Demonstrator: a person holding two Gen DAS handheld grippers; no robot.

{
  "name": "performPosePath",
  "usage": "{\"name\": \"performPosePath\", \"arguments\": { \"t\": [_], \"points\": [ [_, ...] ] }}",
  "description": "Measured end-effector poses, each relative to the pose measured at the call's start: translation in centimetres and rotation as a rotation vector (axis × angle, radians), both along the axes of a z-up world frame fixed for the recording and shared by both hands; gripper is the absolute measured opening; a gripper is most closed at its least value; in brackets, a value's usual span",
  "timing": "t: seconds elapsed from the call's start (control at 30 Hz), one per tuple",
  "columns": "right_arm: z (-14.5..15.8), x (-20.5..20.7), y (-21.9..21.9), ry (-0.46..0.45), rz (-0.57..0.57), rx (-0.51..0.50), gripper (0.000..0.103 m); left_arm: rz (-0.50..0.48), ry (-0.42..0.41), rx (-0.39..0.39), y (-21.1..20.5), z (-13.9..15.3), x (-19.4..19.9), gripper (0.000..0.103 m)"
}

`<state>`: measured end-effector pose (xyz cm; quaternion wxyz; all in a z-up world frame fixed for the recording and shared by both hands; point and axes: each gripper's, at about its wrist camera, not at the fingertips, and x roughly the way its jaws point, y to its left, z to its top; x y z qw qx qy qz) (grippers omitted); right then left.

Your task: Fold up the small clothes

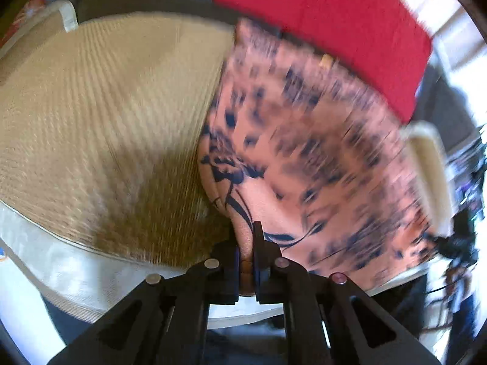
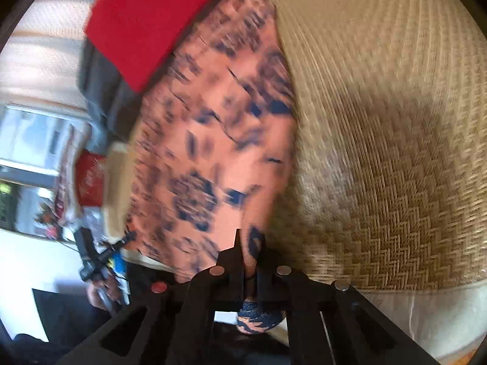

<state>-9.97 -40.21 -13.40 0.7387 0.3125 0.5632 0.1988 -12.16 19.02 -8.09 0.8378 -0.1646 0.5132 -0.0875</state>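
Observation:
A salmon-pink garment with a dark navy flower print (image 1: 310, 152) lies stretched over a woven straw mat (image 1: 100, 121). My left gripper (image 1: 246, 243) is shut on the garment's near edge, with pink cloth pinched between the jaws. In the right wrist view the same garment (image 2: 213, 140) runs up the middle, and my right gripper (image 2: 251, 249) is shut on another part of its near edge; a bunch of cloth hangs under the jaws. Both views are blurred by motion.
A red cloth (image 1: 328, 27) lies at the far end of the garment; it also shows in the right wrist view (image 2: 152, 21). The straw mat (image 2: 389, 140) has a pale fabric border (image 1: 61, 270). Room clutter and a bright window sit beyond the mat.

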Motion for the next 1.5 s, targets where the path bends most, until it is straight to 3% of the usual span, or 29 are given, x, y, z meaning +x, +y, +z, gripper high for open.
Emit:
{"name": "performPosePath", "arguments": {
  "t": [0.07,0.1,0.17,0.23,0.33,0.4,0.43,0.47,0.53,0.6,0.67,0.73,0.87,0.93,0.97,1.0,1.03,1.07,1.1,1.13,1.17,1.2,1.27,1.37,1.43,1.47,1.5],
  "points": [
    [1.8,-0.1,-0.6,-0.043,-0.013,0.021,0.005,0.017,-0.024,0.0,0.6,0.9,-0.2,0.007],
    [1.5,-0.1,-0.8,-0.034,-0.015,0.021,0.005,0.011,0.011,0.007,0.8,-0.2,-0.1,0.007],
    [-1.1,-0.1,-1.2,0.051,-0.008,-0.014,0.006,0.031,0.107,0.026,1.4,-2.8,0.0,0.006],
    [-2.0,-0.5,-1.3,0.087,-0.035,0.036,0.006,0.052,0.1,-0.007,1.7,-2.7,-0.6,0.007],
    [0.7,-1.0,-1.2,-0.017,-0.038,0.082,0.006,0.034,0.089,0.012,1.3,-2.7,0.0,0.007],
    [-0.7,-0.4,-1.0,0.023,-0.02,0.04,0.006,0.033,0.155,0.02,1.5,-4.7,0.5,0.007],
    [-2.6,-0.1,-1.3,0.093,-0.022,0.027,0.006,0.04,0.176,0.011,1.6,-5.3,0.7,0.007],
    [-3.4,0.0,-0.9,0.119,-0.031,0.035,0.006,0.04,0.165,0.004,1.5,-4.8,0.7,0.007],
    [-2.4,-0.2,-0.6,0.082,-0.034,0.079,0.006,0.03,0.12,0.006,1.3,-3.4,0.4,0.007],
    [-1.6,-0.2,-0.9,0.041,-0.021,0.09,0.006,0.014,0.175,0.023,1.2,-4.7,1.0,0.007],
    [-3.8,0.5,-0.8,0.123,-0.019,0.079,0.006,-0.013,0.218,0.024,1.0,-5.4,2.1,0.007],
    [-4.0,1.4,-0.8,0.144,-0.015,0.105,0.006,-0.061,0.161,0.039,0.3,-2.9,3.8,0.007],
    [3.0,6.9,-1.4,-0.069,0.01,0.225,0.006,-0.131,-0.077,-0.009,-0.4,6.1,11.6,0.007],
    [6.7,11.5,-2.5,-0.19,-0.014,0.27,0.006,-0.104,-0.196,-0.045,-0.1,9.5,16.9,0.009],
    [8.6,14.7,-3.2,-0.252,-0.071,0.294,0.009,-0.083,-0.234,-0.056,0.0,10.0,18.6,0.014],
    [9.4,16.5,-3.7,-0.288,-0.106,0.285,0.009,-0.062,-0.267,-0.052,-0.1,9.9,21.6,0.043],
    [9.9,18.9,-4.3,-0.326,-0.141,0.251,0.023,-0.041,-0.266,-0.029,-0.4,9.3,24.0,0.065],
    [9.6,21.1,-4.5,-0.327,-0.179,0.241,0.04,-0.006,-0.258,0.018,-0.5,8.5,25.3,0.096],
    [8.6,22.9,-4.6,-0.298,-0.212,0.249,0.083,0.058,-0.239,0.093,-0.4,6.9,26.9,0.097],
    [7.5,24.0,-4.5,-0.276,-0.228,0.223,0.088,0.103,-0.199,0.135,-0.6,5.2,27.7,0.097],
    [6.3,24.4,-4.0,-0.258,-0.252,0.113,0.088,0.114,-0.151,0.144,-0.6,3.5,28.2,0.097],
    [5.3,24.3,-3.2,-0.235,-0.253,0.064,0.088,0.109,-0.116,0.132,-0.6,2.0,28.1,0.097],
    [3.2,22.8,-2.5,-0.199,-0.235,0.035,0.088,0.102,-0.102,0.124,-0.7,0.2,27.3,0.097],
    [1.0,21.0,-1.1,-0.18,-0.193,-0.11,0.088,0.107,-0.093,0.147,-1.5,-2.0,26.8,0.097],
    [-0.1,20.8,-0.7,-0.161,-0.18,-0.149,0.087,0.071,-0.039,0.134,-2.4,-3.5,27.1,0.097],
    [-0.4,20.7,-0.4,-0.165,-0.158,-0.158,0.087,0.045,-0.049,0.167,-3.6,-3.8,27.3,0.097],
    [-0.3,20.9,0.1,-0.179,-0.141,-0.193,0.083,0.006,-0.053,0.211,-4.6,-3.9,27.6,0.078]
  ]
}}
